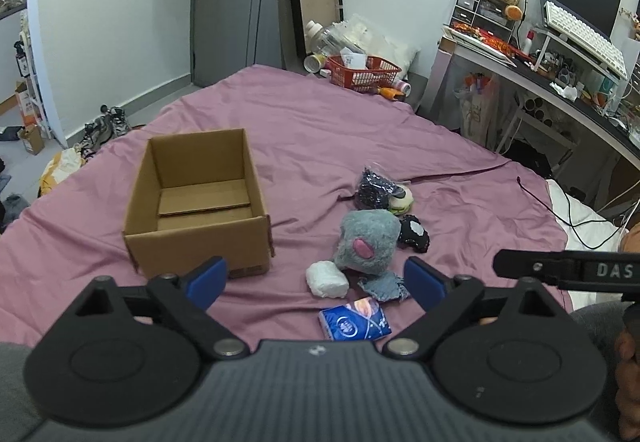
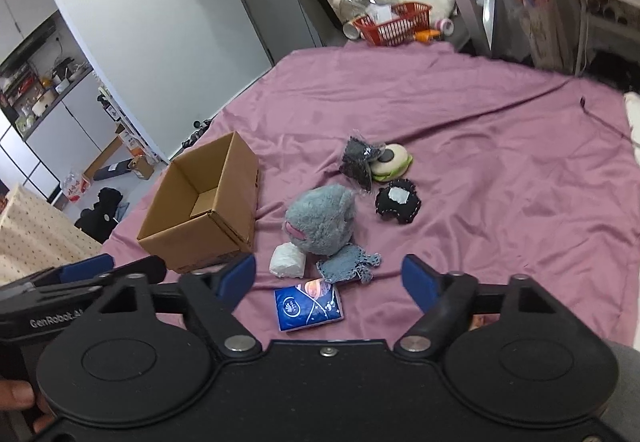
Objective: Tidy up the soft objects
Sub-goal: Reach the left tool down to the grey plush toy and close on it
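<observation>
Mauve sheet covers the bed (image 1: pixel 360 130), and on it the soft things lie in a loose cluster to the right of an open cardboard box (image 1: pixel 196 202) that stands upright, its mouth up, its long axis running away from the cameras. A grey plush toy (image 1: pixel 368 242) sits in the middle, its pink patch facing the near side. Just beside it are a white bundle (image 1: pixel 327 279) and a scrap of blue knit cloth (image 1: pixel 383 287), the cloth touching the plush. A blue tissue pack (image 1: pixel 354 318) lies flat nearest, apart from the rest. Beyond the plush are a dark bagged item (image 1: pixel 374 188), a green-and-cream round plush (image 1: pixel 402 198) and a black pouch (image 1: pixel 414 232).

The left gripper (image 1: pixel 316 282) hovers with fingers apart and nothing between them; the right gripper (image 2: pixel 329 280) likewise. A red basket (image 1: pixel 364 72) stands at the far edge, well apart.
</observation>
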Demonstrator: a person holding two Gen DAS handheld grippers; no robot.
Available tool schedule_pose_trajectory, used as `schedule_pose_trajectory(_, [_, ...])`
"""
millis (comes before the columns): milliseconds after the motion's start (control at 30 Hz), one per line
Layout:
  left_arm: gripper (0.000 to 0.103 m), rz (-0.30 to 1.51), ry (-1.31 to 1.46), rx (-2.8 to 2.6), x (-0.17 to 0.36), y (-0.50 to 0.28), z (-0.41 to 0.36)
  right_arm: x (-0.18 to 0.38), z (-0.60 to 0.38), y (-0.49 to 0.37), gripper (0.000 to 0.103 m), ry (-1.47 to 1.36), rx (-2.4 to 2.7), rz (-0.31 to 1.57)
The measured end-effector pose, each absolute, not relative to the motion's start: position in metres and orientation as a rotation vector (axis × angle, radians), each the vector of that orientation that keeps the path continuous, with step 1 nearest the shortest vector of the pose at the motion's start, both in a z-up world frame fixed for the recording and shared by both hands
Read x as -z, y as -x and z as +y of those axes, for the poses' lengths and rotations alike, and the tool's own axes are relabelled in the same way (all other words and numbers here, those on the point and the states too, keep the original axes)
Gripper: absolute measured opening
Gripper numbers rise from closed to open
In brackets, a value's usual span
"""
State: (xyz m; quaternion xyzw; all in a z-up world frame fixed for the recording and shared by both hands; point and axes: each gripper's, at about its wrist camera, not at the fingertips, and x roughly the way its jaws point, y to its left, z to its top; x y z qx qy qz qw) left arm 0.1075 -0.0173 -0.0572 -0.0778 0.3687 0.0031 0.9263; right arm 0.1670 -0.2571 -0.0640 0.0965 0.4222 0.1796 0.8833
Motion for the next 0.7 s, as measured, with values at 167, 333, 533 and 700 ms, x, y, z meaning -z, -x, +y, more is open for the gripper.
schedule_pose_trajectory(167, [0.078,0.767,0.172,0.01,0.066,-0.127,-0.027,0.078,-0.262,-0.187,0.053,-0.252,-0.353,0.914])
schedule_pose_trajectory(333, [0.061,0.788,0.173,0.042,0.075,-0.147,-0.04,0.095,-0.27,-0.209,0.034,-0.333,-0.327,0.961])
schedule_pose_trajectory(533, [0.05,0.817,0.191,0.065,0.09,-0.171,-0.054,0.107,-0.271,-0.228,0.034,-0.374,-0.314,0.977])
schedule_pose_trajectory(700, [0.041,0.841,0.222,0.079,0.104,-0.189,-0.063,0.117,-0.279,-0.242,0.034,-0.414,-0.275,0.992])
